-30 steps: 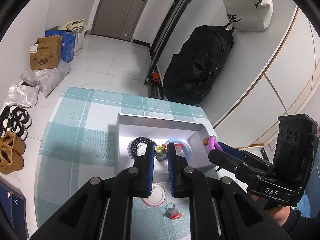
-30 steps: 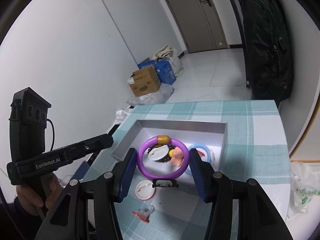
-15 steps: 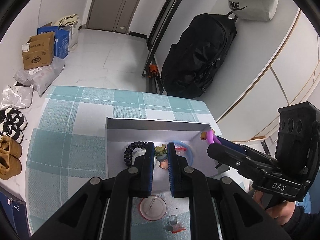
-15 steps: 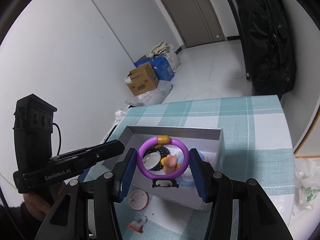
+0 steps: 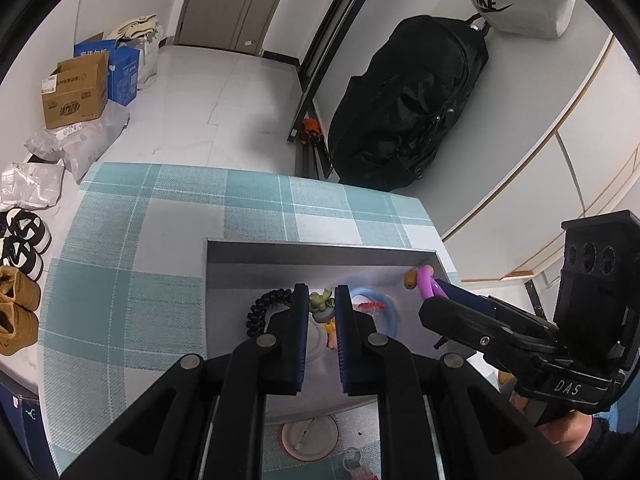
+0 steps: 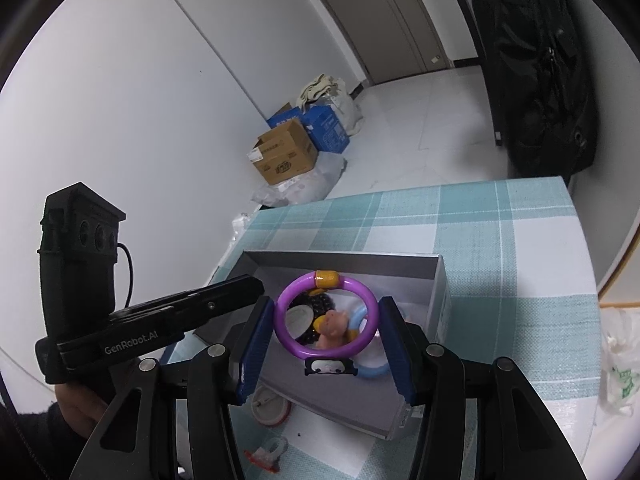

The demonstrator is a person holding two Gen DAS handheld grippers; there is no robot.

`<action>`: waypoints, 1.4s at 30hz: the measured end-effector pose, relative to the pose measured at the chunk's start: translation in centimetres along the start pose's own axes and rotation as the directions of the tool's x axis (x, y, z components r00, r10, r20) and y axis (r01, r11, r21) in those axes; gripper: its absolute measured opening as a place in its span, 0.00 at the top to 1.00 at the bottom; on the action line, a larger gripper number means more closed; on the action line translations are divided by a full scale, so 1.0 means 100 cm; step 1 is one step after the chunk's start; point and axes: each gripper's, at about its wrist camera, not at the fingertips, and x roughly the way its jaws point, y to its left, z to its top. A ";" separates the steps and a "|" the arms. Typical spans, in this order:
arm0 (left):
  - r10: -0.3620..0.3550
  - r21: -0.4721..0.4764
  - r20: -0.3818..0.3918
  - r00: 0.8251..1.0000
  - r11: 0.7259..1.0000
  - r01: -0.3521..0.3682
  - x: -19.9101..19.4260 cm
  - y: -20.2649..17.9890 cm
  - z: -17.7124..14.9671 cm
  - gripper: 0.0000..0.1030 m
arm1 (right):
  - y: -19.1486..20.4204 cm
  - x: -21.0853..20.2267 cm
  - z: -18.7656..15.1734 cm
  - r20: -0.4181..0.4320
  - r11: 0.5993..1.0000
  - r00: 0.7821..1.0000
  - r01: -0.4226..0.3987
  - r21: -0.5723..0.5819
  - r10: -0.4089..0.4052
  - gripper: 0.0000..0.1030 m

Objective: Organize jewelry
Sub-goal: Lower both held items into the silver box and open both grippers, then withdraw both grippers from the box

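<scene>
Carrying purple bracelet point(image 6: 326, 316) pinched across right gripper point(image 6: 326, 344) over grey box point(image 6: 438, 292); lower it inside, clear of the wall, then release. Left gripper point(image 5: 322, 322) pressed together, empty.

two close wrist views, angled down from opposite sides, sharing the grey tray point(image 5: 320, 254) point(image 6: 340, 260)

Tablecloth point(image 5: 132, 280): woven cloth, matt
Tray point(image 5: 316, 254): smooth, matt grey
Purple ring point(image 6: 326, 320): glossy plastic
Cardboard box point(image 5: 74, 94): paper board
</scene>
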 end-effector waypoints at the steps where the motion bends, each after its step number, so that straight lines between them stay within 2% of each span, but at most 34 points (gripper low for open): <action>1: 0.002 0.001 -0.001 1.000 1.000 -0.002 0.001 0.000 0.000 0.92 | 0.000 0.000 0.000 0.000 1.000 1.000 0.000 0.000 0.000 0.50; 7: 0.005 0.003 -0.005 1.000 1.000 -0.005 0.004 -0.001 0.000 0.92 | 0.000 0.002 0.001 0.003 1.000 1.000 0.004 -0.005 -0.004 0.48; 12: -0.022 -0.044 -0.036 0.999 0.999 0.020 0.008 0.004 0.003 0.88 | 0.007 -0.005 0.001 0.040 0.999 0.999 0.015 -0.045 -0.013 0.47; 15: -0.059 -0.076 -0.026 0.998 0.995 0.057 0.004 0.008 0.004 0.71 | 0.011 -0.009 0.001 0.067 0.997 0.998 0.026 -0.072 -0.021 0.36; 16: -0.063 -0.077 -0.016 0.998 0.995 0.061 0.002 0.008 0.003 0.54 | 0.012 -0.011 0.000 0.077 0.996 0.997 0.033 -0.080 -0.027 0.35; 17: -0.072 -0.077 0.003 0.997 0.994 0.072 -0.002 0.007 0.003 0.46 | 0.013 -0.013 0.000 0.084 0.996 0.996 0.030 -0.085 -0.023 0.34; 19: -0.066 -0.070 0.037 0.997 0.995 0.068 -0.008 0.006 0.003 0.45 | 0.014 -0.016 0.000 0.097 0.996 0.995 0.030 -0.089 -0.021 0.34; 27: -0.048 -0.044 0.062 0.997 0.998 0.051 -0.019 0.006 -0.001 0.45 | 0.012 -0.030 0.000 0.156 0.995 0.986 0.064 -0.078 -0.051 0.23; 32: -0.037 -0.033 0.103 0.994 0.999 0.041 -0.033 0.007 -0.005 0.45 | 0.013 -0.034 -0.003 0.169 0.994 0.983 0.079 -0.075 -0.066 0.17; 42: 0.042 -0.053 0.130 0.991 0.998 -0.036 -0.051 0.013 -0.025 0.39 | 0.017 -0.045 -0.013 0.195 0.992 0.977 0.100 -0.080 -0.083 0.10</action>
